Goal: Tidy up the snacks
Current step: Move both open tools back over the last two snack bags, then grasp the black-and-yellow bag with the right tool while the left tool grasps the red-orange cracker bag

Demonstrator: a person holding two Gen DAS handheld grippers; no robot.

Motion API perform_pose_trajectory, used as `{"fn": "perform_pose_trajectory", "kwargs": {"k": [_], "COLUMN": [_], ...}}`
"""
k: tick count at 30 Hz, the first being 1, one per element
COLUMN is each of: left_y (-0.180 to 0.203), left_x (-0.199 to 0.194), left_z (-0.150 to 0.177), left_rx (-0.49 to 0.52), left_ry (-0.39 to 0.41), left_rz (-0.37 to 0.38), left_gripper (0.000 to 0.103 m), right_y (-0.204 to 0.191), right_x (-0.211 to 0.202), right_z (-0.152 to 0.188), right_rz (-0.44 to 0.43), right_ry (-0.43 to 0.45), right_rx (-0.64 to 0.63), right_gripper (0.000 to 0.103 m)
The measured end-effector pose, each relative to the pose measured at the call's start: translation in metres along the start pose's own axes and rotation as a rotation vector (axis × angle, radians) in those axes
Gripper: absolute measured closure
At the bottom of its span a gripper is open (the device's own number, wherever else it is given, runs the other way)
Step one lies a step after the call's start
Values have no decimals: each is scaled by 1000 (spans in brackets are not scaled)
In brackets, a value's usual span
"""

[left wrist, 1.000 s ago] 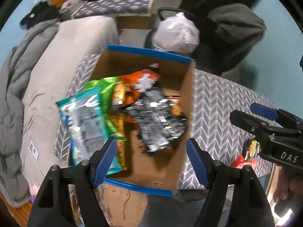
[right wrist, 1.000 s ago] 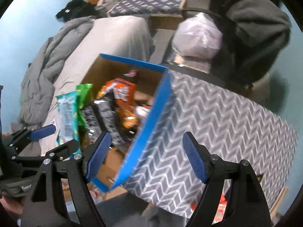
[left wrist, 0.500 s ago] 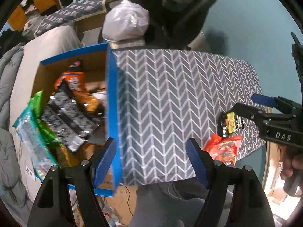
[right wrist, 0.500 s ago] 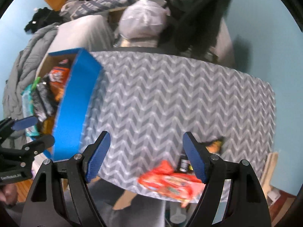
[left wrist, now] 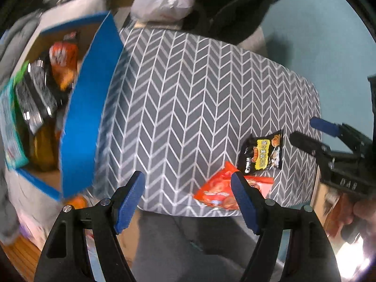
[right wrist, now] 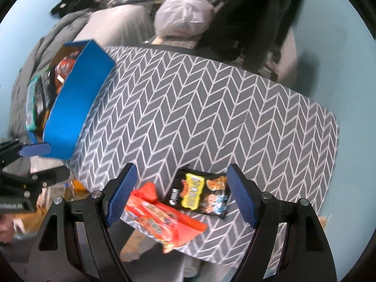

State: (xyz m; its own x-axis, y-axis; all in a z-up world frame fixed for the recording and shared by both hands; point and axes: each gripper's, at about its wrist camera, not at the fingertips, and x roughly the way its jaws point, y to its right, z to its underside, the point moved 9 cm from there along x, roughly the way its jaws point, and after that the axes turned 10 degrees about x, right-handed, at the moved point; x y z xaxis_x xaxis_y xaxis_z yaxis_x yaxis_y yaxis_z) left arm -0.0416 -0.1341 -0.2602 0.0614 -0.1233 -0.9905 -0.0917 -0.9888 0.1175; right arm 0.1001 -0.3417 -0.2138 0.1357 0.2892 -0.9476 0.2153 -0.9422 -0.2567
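- Grey counter (right wrist: 211,108) with a white chevron pattern, filling most of both views; teal wall beyond it.
- Grey bed (right wrist: 112,28) with a rumpled grey blanket behind the counter, far left.
- Blue box (left wrist: 87,108) with a cardboard-brown inside, standing at the counter's left end, touching its edge; blurred in the left wrist view.
- Inside the box, several snack bags packed upright: an orange bag (left wrist: 62,61), a black-and-silver bag (left wrist: 35,94), a teal bag (left wrist: 9,127) at the outer side.
- White plastic sack (right wrist: 185,16) behind the counter, next to dark clothing hung over a chair.
- Left tongs (left wrist: 188,202) pointing down over the near edge of the counter, blue pads wide apart, nothing between them.
- Right tongs (right wrist: 181,195) also wide apart and empty, hovering above the two loose packets at the counter's near right corner.
- Red-orange snack packet (right wrist: 164,218) lying flat at the near edge of the counter, partly overhanging it.
- Black-and-yellow snack packet (right wrist: 199,192) lying flat just beyond the red one, touching or slightly overlapped by it, well apart from the box.
- A hand (left wrist: 366,211) at the far right of the left wrist view, gripping the handle of the right tongs.
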Motion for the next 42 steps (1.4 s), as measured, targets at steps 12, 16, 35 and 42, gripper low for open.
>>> {"fn": "perform_pose_trajectory", "kwargs": {"k": [12,16,35,42], "left_y": [7,10,51,65], "left_x": [50,67,127,147], "left_z": [46,58,94,104], "left_rx": [-321,-416,-684,-714], "left_ry": [-97,-113,-185,-212], "left_rz": [38,46,190,203], "left_gripper": [26,26,20,17], "right_y": [3,6,6,0], "right_x": [45,65,122,127], "right_z": [19,27,71,84], "right_rz": [-102,-96,-11,-18], "right_ry": [-140,-187,-304,-307], "right_rx": [-257,-344,-685,-717], "right_gripper": [25,25,25,25]}}
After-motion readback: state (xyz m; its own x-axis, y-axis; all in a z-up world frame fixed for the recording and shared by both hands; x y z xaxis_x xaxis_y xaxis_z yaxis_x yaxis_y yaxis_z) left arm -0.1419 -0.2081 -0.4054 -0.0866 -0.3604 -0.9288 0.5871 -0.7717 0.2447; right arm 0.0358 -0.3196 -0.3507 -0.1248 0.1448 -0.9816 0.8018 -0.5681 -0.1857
